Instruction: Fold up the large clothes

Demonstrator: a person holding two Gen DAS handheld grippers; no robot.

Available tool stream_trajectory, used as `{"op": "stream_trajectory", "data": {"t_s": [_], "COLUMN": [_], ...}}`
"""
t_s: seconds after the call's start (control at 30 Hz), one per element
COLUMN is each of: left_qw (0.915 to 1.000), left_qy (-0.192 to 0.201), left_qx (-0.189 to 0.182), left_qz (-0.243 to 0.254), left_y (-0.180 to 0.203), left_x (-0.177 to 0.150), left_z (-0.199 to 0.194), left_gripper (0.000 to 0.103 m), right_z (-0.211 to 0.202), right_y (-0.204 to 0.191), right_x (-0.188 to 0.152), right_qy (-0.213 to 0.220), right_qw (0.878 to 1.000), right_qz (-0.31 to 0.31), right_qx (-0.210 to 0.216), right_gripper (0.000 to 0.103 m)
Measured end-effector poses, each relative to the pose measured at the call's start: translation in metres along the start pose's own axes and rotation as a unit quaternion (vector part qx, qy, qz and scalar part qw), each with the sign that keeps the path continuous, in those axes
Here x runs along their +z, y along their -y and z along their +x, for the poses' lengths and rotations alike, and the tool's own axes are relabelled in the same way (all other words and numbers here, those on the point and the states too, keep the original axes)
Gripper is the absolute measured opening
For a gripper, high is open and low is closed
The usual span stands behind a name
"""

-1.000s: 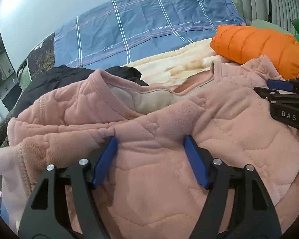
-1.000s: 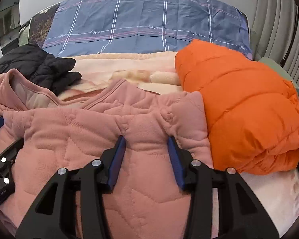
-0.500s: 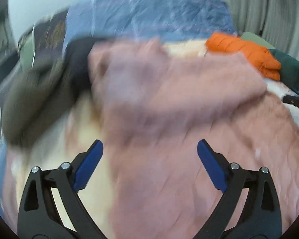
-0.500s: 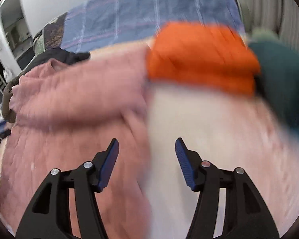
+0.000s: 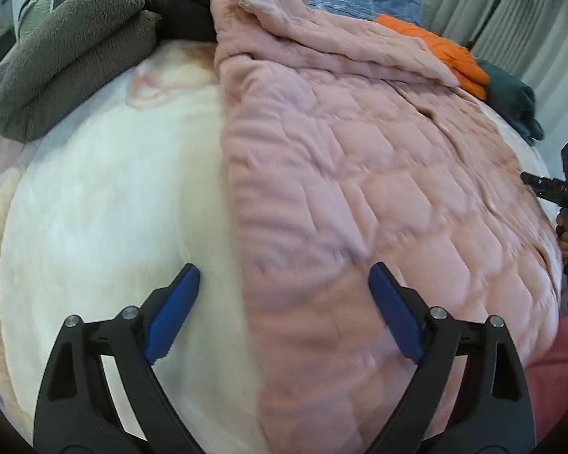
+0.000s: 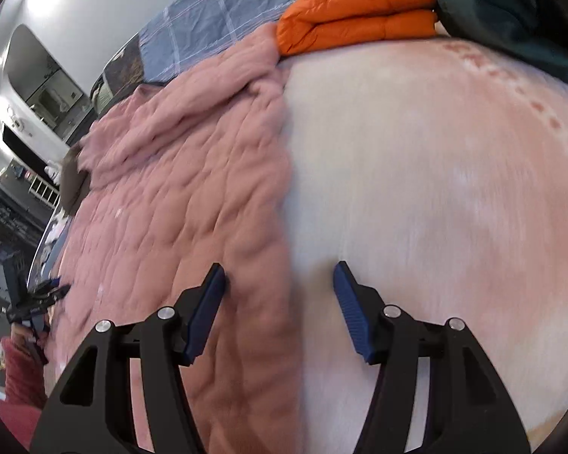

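A pink quilted garment lies spread on a white fleece blanket, with a sleeve folded across its far end. My left gripper is open and empty, its jaws astride the garment's left edge near the hem. My right gripper is open and empty, astride the garment's right edge. The garment also fills the left half of the right wrist view. The other gripper shows at the right edge of the left wrist view and at the lower left of the right wrist view.
A folded orange puffer jacket and a dark green garment lie at the far right of the bed. A brown fleece and a black jacket lie at the far left. A blue plaid quilt lies behind.
Both grippers let go of the garment's shoulders, opened, and pulled back toward the hem end. The garment now lies flat with its top part folded down.
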State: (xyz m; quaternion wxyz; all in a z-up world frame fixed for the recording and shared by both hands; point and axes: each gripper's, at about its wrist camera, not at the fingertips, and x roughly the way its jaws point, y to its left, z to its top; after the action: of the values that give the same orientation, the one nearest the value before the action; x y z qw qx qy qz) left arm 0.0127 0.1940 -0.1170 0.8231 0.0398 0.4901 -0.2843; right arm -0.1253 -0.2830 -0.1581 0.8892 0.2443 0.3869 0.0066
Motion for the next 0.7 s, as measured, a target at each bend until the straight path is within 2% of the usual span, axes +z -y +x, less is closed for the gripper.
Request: {"op": "stream_trajectory", "data": {"t_s": [0.2,0.27,0.43,0.53,0.6,0.67,0.7], "left_qw": [0.9983,0.9969,0.9940,0.9922,0.9911,0.9902,0.9901], "left_qy": [0.013,0.014,0.021,0.017,0.016,0.027,0.037], "left_qx": [-0.054,-0.075,-0.105,-0.118,-0.123,-0.129,-0.131], "left_qz": [-0.019,-0.023,-0.024,-0.037,-0.048,-0.045,-0.037], "left_y": [-0.002,0.001,0.010,0.008,0.009,0.017,0.022], "left_x": [-0.028,-0.039,-0.059,-0.054,-0.051,-0.050,-0.050], "left_z": [-0.017,-0.022,-0.034,-0.027,-0.023,-0.031,-0.038], "left_gripper": [0.073,0.066,0.063,0.063,0.062,0.040,0.037], "right_z": [-0.021,-0.030,-0.047,-0.043,-0.041,-0.046,-0.051], "right_y": [-0.008,-0.006,-0.003,-0.003,-0.006,-0.016,-0.023], "right_x": [-0.041,-0.055,-0.077,-0.074,-0.071,-0.071,-0.072], "right_qy": [-0.005,-0.009,-0.007,-0.008,-0.011,-0.004,0.002], "right_qw": [1.000,0.999,0.995,0.992,0.989,0.987,0.987], "right_qz": [-0.005,0.008,0.020,0.037,0.043,0.025,0.007], "right_qx": [0.020,0.042,0.094,0.122,0.144,0.159,0.158], "right_gripper": [0.060,0.060,0.060,0.060,0.057,0.055,0.054]}}
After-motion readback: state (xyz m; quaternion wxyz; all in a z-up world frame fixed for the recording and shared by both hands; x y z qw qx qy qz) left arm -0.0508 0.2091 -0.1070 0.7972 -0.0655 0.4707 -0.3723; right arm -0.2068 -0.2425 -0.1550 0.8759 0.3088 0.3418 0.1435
